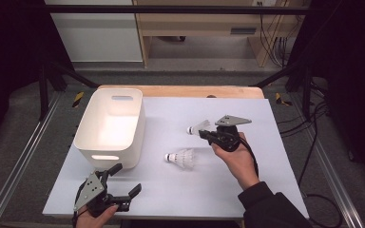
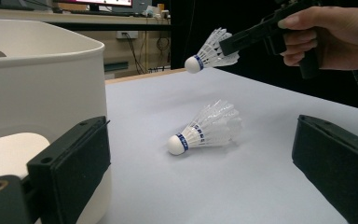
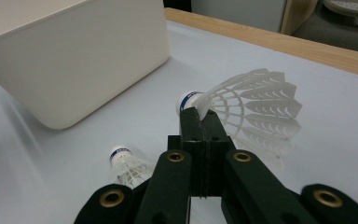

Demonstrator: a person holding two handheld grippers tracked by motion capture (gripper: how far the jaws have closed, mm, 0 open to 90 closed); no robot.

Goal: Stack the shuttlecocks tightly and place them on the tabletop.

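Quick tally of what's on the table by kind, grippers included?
Shuttlecocks: 2, one held off the table in the right gripper by its skirt, one lying on the table
White bin: 1
Grippers: 2, counting the left gripper, jaws open
Total: 5

Smooth white plastic bin [image 1: 110, 124] (slightly glossy), matt paper-covered wooden table [image 1: 180, 91].

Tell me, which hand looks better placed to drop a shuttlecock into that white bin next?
Right, probably. The right gripper is already shut on a shuttlecock, lifted off the table. The left gripper sits open near the white bin, holding nothing.
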